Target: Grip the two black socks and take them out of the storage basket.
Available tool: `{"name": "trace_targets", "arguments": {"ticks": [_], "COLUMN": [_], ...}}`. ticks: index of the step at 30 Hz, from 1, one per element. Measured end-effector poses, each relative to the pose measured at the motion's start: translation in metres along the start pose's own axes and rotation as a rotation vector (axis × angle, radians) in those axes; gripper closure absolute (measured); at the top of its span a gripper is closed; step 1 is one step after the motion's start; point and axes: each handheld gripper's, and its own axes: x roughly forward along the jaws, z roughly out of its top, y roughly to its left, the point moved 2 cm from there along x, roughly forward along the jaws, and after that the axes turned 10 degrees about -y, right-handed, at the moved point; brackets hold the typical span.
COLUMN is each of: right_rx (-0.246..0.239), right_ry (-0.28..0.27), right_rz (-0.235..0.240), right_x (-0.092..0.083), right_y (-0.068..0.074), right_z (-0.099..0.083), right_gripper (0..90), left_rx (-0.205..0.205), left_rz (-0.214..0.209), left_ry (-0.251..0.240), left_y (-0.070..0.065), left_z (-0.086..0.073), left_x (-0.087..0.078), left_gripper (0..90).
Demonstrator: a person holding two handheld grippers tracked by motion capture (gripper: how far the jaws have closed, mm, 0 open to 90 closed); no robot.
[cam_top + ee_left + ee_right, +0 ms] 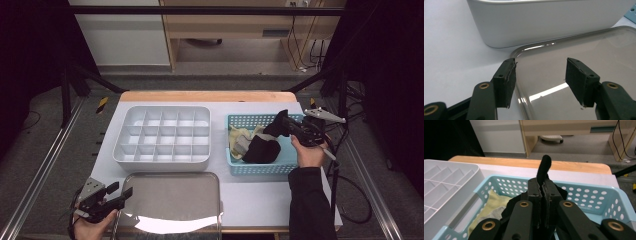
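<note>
2 grippers are seen over a white-covered table [260,200]. The right gripper [281,120] is held above the blue perforated basket [260,169] at the table's right side, and its jaws are clamped tight on a black cloth item [262,147]. In the right gripper view the jaws [543,195] are pressed together on that black fabric, with 1 end of it [544,166] standing up past the jaw tips. In the high view the rest of the black item is seen hanging from the jaws down into the basket, where it is just beside a pale yellow cloth [239,136] and a grey piece [243,146] lying inside.

The left gripper [121,191] is held at the near left corner of the table, beside the left edge of a metal tray [200,182]. Its jaws are spread wide with nothing between them; in the left gripper view [540,75] the tray's rim [524,51] and shiny floor are seen below the gap.

Behind the tray a white compartment box [162,135] is set, its many cells bare, with the basket just to its right.
</note>
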Motion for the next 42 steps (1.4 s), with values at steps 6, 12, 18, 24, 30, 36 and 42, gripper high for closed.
{"name": "trace_targets", "arguments": {"ticks": [6,12,18,24,30,36,42], "right_rx": [0.003,-0.001,-0.013,-0.029,-0.037,-0.048,-0.060], "right_ry": [-0.056,-0.104,-0.145,-0.173,-0.204,-0.225,-0.227], "right_rz": [0.029,0.049,0.081,0.132,0.182,0.229,0.304], "right_x": [-0.015,-0.028,-0.042,-0.057,-0.072,-0.088,-0.102], "right_y": [0.006,0.013,0.024,0.039,0.052,0.062,0.073], "right_z": [0.006,0.011,0.015,0.015,0.011,0.007,0.001], "right_gripper": [86.0,86.1,86.1,86.1,86.1,86.1,86.1], "left_rx": [0.000,-0.001,-0.001,-0.001,0.000,0.000,0.001], "left_rz": [0.001,0.001,0.002,0.002,0.003,0.004,0.004], "left_ry": [0.000,-0.001,0.000,-0.001,0.000,0.002,0.002], "left_y": [0.000,0.000,0.000,0.000,0.000,-0.001,-0.001], "left_z": [0.000,0.000,0.000,0.000,0.000,0.000,0.000], "left_x": [0.000,0.000,0.000,0.000,0.000,0.000,0.000], "left_gripper": [40.7,40.7,40.6,40.7,40.6,40.7,40.6]}}
